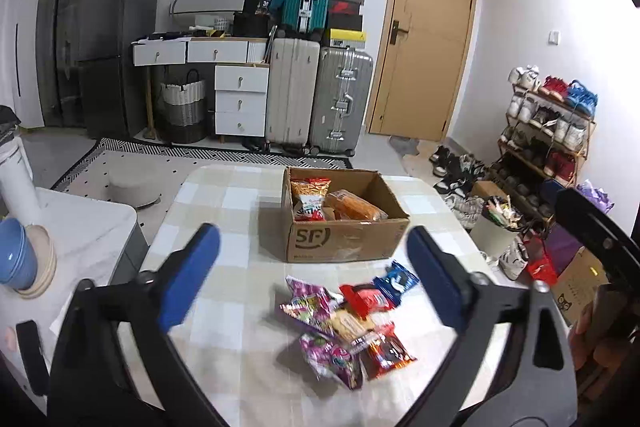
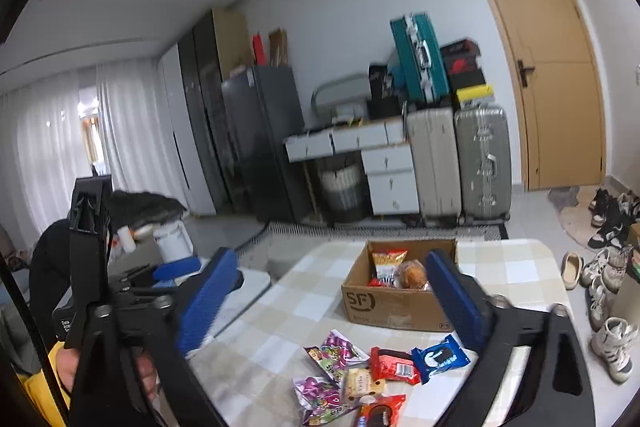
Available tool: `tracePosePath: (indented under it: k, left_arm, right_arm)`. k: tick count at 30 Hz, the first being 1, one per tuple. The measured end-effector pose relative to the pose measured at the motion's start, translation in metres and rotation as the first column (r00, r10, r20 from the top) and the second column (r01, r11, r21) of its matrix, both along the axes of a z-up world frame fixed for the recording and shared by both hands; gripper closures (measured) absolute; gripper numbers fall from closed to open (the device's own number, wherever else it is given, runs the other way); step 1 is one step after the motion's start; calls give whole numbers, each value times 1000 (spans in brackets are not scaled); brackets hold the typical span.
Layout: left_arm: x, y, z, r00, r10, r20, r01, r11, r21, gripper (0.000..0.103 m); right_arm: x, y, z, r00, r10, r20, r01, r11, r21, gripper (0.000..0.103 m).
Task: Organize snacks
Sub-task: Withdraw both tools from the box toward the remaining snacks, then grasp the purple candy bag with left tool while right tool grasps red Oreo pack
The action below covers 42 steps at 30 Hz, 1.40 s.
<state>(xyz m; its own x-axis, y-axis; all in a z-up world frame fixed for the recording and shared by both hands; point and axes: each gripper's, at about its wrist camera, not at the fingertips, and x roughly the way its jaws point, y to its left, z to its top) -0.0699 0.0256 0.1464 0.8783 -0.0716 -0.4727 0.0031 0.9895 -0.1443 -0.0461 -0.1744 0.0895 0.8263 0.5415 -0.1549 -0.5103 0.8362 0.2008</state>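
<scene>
An open cardboard box (image 1: 344,241) marked SF stands on the checked table (image 1: 224,211), holding a chip bag (image 1: 310,189) and a wrapped bread (image 1: 358,207). A pile of small snack packets (image 1: 348,323) lies in front of it: purple ones, red ones, a blue cookie pack (image 1: 396,281). My left gripper (image 1: 314,279) is open and empty, raised above the pile. My right gripper (image 2: 332,303) is open and empty, above the table between the box (image 2: 394,303) and the pile (image 2: 360,379). The left gripper shows at the left of the right wrist view (image 2: 176,269).
A white side table (image 1: 80,227) with stacked bowls (image 1: 24,259) stands left of the checked table. Suitcases (image 1: 316,99), drawers and a fridge line the back wall. A shoe rack (image 1: 548,131) and loose shoes sit at the right.
</scene>
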Motion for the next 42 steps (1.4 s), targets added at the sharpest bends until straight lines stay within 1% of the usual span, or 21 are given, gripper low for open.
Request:
tracePosePath:
  k: [2, 4, 5, 9, 12, 16, 18, 25, 28, 32, 35, 38, 42]
  left_arm:
    - [-19, 3, -1, 1000, 1, 23, -1, 1000, -2, 1]
    - [-39, 2, -3, 999, -2, 34, 2, 1000, 9, 1]
    - [-40, 4, -5, 999, -8, 34, 8, 1000, 10, 1]
    - [-65, 1, -17, 999, -21, 36, 20, 1000, 24, 1]
    - [-83, 1, -28, 998, -28, 47, 27, 999, 24, 1]
    - [-79, -7, -53, 999, -34, 1, 34, 998, 57, 1]
    - [-77, -11, -67, 999, -36, -23, 37, 997, 61, 1]
    - [-33, -14, -107, 993, -46, -112, 50, 998, 37, 1]
    - [-10, -14, -122, 986, -51, -156, 56, 998, 29, 1]
    - [17, -15, -155, 971, -57, -234, 61, 998, 8, 1]
    - [39, -14, -183, 952, -61, -299, 60, 998, -15, 1]
    - [53, -14, -204, 937, -63, -344, 56, 998, -29, 1]
    - [79, -19, -235, 910, -71, -409, 61, 997, -37, 1]
  right_arm:
    - [-21, -2, -4, 999, -11, 35, 11, 1000, 3, 1]
    - [-33, -2, -10, 999, -2, 50, 3, 1000, -12, 1]
    - [-41, -1, -15, 998, -3, 57, 4, 1000, -20, 1]
    - [-60, -4, -37, 998, 11, 55, -12, 1000, 16, 1]
    - [-65, -3, -55, 999, -6, 45, 6, 1000, 10, 1]
    - [-67, 0, -76, 999, -16, 30, 16, 1000, -19, 1]
    - [-62, 2, -81, 1000, -14, 12, 14, 1000, -19, 1]
    - [-41, 2, -102, 999, -6, -40, 6, 1000, 2, 1]
    - [-29, 3, -116, 996, 0, -87, 1, 1000, 10, 1]
    - [-8, 3, -138, 986, 4, -168, -2, 1000, 12, 1]
    - [6, 4, -152, 975, 19, -221, -15, 1000, 18, 1]
    - [19, 7, -165, 967, 34, -251, -29, 999, 21, 1]
    - [34, 9, -180, 958, 46, -282, -42, 999, 20, 1]
